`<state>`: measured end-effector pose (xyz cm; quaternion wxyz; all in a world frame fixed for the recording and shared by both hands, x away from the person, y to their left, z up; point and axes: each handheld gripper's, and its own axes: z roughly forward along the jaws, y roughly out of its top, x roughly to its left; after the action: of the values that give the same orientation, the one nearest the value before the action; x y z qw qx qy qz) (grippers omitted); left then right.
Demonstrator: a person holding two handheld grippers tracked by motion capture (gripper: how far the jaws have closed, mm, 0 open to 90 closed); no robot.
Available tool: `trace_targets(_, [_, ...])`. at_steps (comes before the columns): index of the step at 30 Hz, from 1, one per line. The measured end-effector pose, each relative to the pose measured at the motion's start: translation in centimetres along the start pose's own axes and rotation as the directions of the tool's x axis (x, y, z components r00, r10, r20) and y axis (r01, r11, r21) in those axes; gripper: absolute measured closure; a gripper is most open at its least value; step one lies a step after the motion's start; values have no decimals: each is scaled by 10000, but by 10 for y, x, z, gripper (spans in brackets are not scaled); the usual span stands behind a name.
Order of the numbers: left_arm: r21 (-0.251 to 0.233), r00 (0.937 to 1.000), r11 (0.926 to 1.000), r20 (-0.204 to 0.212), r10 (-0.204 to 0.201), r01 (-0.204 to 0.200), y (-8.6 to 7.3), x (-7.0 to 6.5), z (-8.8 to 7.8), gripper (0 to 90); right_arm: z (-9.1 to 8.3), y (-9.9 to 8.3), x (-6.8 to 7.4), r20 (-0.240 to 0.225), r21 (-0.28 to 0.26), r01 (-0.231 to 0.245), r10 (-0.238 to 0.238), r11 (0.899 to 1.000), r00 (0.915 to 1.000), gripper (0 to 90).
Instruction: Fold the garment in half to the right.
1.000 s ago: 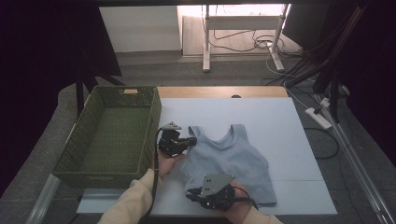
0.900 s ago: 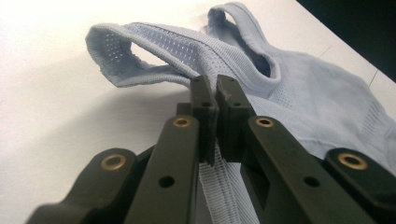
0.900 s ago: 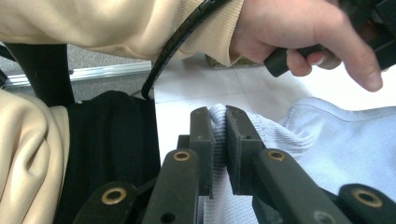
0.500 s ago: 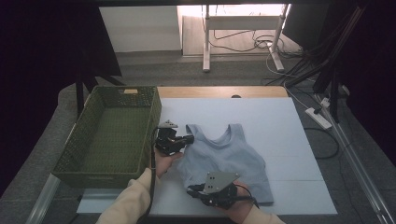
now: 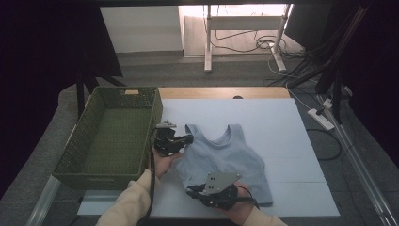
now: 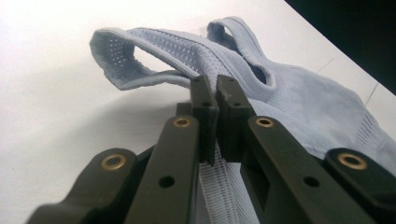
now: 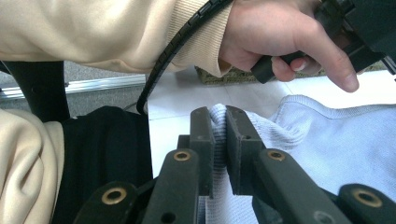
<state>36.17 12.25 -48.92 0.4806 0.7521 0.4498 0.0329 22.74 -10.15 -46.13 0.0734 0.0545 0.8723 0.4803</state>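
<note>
Garment: a pale blue tank top [image 5: 225, 160] lies flat on the white table [image 5: 291, 127], a little below the middle of the high view, straps pointing toward the top of the frame.
Left gripper: the left gripper [image 5: 184, 140] sits at the top's left edge, just under the left strap; in the left gripper view its jaws are clamped on a fold of the blue knit [image 6: 280, 88], with the strap loop lifted off the table beyond them.
Right gripper: the right gripper [image 5: 194, 192] is low in the high view, at the hem's lower left corner; in the right gripper view its jaws pinch a bunched bit of ribbed hem [image 7: 219, 116]. Both have a firm bite.
Basket: a green woven basket [image 5: 82, 141] waits at centre left, just beside the garment, nothing in it.
Step in hand: looks like the grab is made along the left side, one hold high, one low, and the lift or fold has not started.
Next move: I'd say both hands must rise together and carry that edge across, or swing left toward the basket, keeping the cloth taut between the two holds so it doesn't sag or slip.
</note>
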Motion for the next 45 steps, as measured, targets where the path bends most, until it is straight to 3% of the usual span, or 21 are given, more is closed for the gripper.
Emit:
trace_targets(11, [-98,9999,9999,11,-103,103,1,1,-4,861,-2,1,-2,108,-215,-93,95,9997,9999,821])
trace_targets(18, [-517,9997,9984,77,-227,231,7,-2,-21,861,-7,23,-3,268,-914,268,-245,9955,9993,822])
trace_targets(23, [-277,9999,9995,-21,-167,167,4,-4,-15,861,-9,16,-7,345,-788,35,-7,9969,9994,823])
trace_targets(38, [-455,10000,9989,-44,-65,63,9,-9,-21,861,-14,9,-8,462,-827,-67,105,9966,9989,824])
trace_targets(42, [-840,10000,9965,-43,-58,54,18,-15,-35,861,-14,23,-6,546,-1073,393,-336,9935,9979,825])
trace_targets(45, [-1101,9996,9937,-225,168,-192,25,-21,-46,861,-17,32,-7,631,-1392,592,-508,9885,9967,825])
